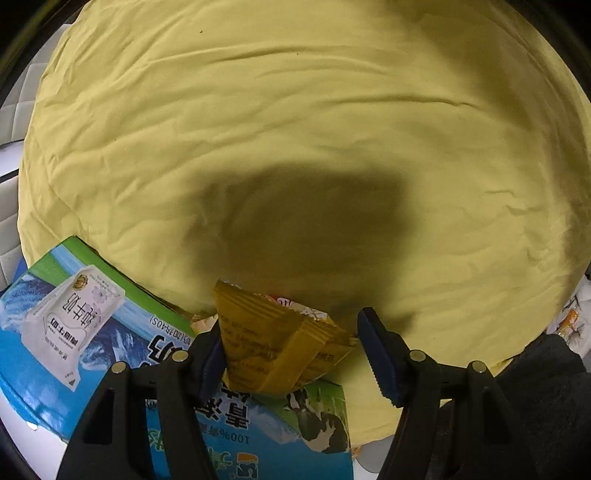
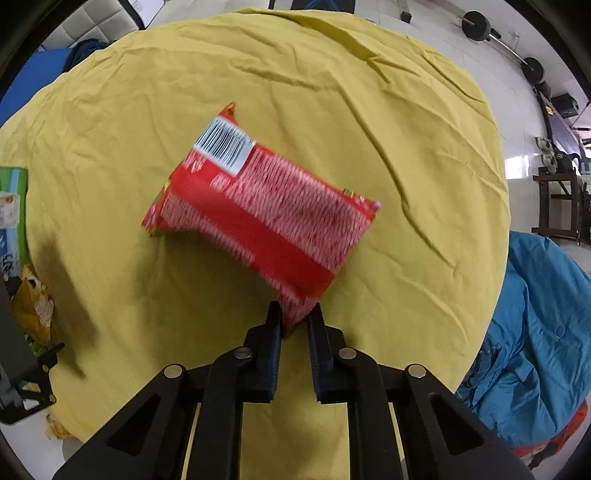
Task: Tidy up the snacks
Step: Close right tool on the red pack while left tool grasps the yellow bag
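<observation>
In the right wrist view a red snack pack (image 2: 258, 214) with a white barcode label hangs tilted over the yellow tablecloth (image 2: 406, 110). My right gripper (image 2: 295, 317) is shut on its lower corner. In the left wrist view a yellow snack packet (image 1: 273, 347) lies on the rim of a blue and green milk carton box (image 1: 74, 325). My left gripper (image 1: 291, 325) stands open around the packet. Its left pad touches the packet's edge and its right pad stands just clear of the packet's tip. The same box (image 2: 13, 206) and packet (image 2: 33, 306) show at the far left of the right wrist view.
The round table's yellow cloth (image 1: 295, 129) is wrinkled. A blue padded cover (image 2: 546, 332) lies beside the table's right edge. Barbell weights (image 2: 480, 26) and dark furniture (image 2: 557, 199) stand on the white floor beyond. Pale packets (image 1: 572, 321) peek in at the right.
</observation>
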`<state>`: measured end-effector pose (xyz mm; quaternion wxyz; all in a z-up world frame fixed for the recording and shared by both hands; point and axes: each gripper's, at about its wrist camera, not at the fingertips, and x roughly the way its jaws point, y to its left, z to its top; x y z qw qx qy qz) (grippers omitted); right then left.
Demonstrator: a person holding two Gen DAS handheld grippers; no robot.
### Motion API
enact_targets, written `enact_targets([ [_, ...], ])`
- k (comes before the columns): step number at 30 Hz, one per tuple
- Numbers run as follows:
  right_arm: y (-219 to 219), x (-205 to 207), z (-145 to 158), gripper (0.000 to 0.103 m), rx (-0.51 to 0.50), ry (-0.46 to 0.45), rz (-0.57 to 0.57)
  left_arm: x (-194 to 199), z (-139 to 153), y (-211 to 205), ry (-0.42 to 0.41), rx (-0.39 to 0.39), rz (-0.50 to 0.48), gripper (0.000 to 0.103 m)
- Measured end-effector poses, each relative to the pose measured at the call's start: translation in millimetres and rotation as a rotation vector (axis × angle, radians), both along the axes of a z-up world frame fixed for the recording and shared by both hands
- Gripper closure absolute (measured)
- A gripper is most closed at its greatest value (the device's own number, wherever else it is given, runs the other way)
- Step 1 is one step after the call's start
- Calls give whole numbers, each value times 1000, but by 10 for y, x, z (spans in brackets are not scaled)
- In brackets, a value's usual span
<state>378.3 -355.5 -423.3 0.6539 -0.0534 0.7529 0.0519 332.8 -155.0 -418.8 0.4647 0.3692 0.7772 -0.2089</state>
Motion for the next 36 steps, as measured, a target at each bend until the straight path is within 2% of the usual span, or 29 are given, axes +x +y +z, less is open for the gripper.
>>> enact_targets([
  [1, -49, -71, 15, 88, 9, 4, 12, -117, 29, 2, 0, -6, 9, 38],
  [3, -72, -165, 29, 87, 20, 17, 41, -87, 130, 73, 0, -14, 2, 38],
  [5, -69, -235, 20, 77, 9, 25, 53, -27, 229, 87, -11, -19, -21, 38],
  [7, -80, -326, 27, 57, 5, 14, 53, -150, 361, 158, -14, -17, -42, 38],
  [9, -116, -387, 68, 51, 16, 6, 39, -146, 383, 176, 5, 3, -58, 38],
  [12, -166, -495, 158, 49, 29, -5, 29, -207, 335, 174, 30, 48, -101, 38],
  [14, -215, -500, 210, 49, 29, -10, 38, -406, 270, 200, 36, 82, -135, 38],
  [17, -238, -501, 277, 49, 27, -22, 41, -557, 115, 165, -6, 117, -205, 39],
  [19, -217, -506, 369, 49, 28, -37, 21, -596, 57, 127, -61, 119, -195, 51],
  [21, -234, -474, 438, 49, 36, -58, -10, -629, 63, 150, -87, 109, -148, 54],
  [25, -404, -353, 543, 49, 51, -105, -70, -442, 185, 143, -148, 36, 20, 58],
  [27, -452, -243, 557, 49, 57, -124, -81, -305, 273, 173, -163, -35, 167, 58],
  [29, -457, -174, 564, 49, 75, -147, -80, -177, 319, 200, -135, -109, 319, 58],
  [30, -452, -114, 561, 49, 76, -155, -70, -123, 335, 223, -124, -139, 386, 58],
  [32, -377, -8, 552, 42, 84, -157, -26, -18, 356, 264, -113, -196, 513, 58],
  [33, -313, 36, 534, 35, 83, -156, 21, 24, 364, 282, -115, -219, 566, 58],
  [35, -230, 88, 461, 29, 44, -162, 109, 72, 381, 308, -127, -253, 634, 58],
  [36, -189, 104, 396, 28, 23, -138, 149, 83, 377, 317, -129, -265, 667, 58],
])
